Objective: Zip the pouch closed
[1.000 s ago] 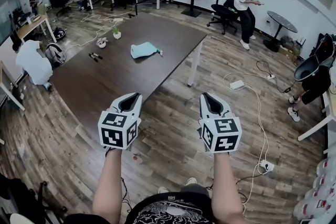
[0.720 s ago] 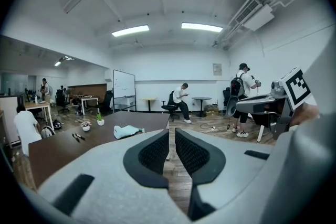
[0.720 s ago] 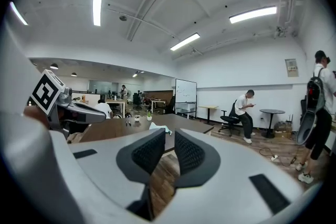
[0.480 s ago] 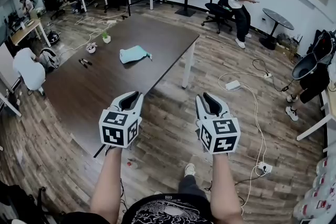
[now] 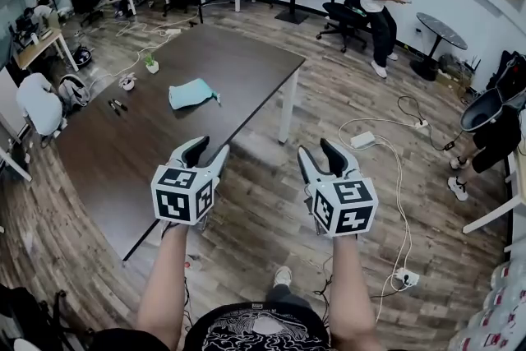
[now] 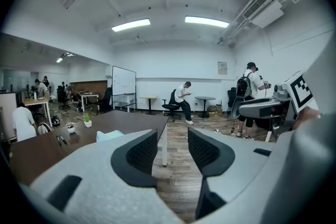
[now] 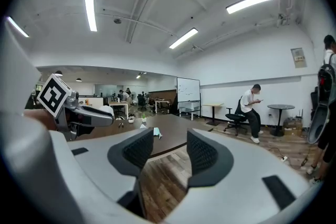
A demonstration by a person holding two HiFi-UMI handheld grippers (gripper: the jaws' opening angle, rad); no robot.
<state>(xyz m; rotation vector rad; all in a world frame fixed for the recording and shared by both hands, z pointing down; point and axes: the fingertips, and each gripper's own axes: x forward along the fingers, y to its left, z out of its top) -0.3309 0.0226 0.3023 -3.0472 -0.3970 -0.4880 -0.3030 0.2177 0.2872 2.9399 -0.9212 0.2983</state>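
Open office, wood floor (image 5: 271, 201), one dark table (image 5: 238, 53). We list one light-blue pouch (image 5: 193, 93), flat near the table's middle, well in from every edge, touched by nothing. Left gripper (image 5: 209, 148), at the table's long near edge: fingers (image 6: 139, 152) partway apart, just been opening, nothing between them. Right gripper (image 5: 315, 148), over the floor: fingers (image 7: 137, 150) likewise half spread, just been opening, empty.

Bright, even light from ceiling strip lights (image 6: 130, 24) (no glare); fisheye bending at edges, dark corners.
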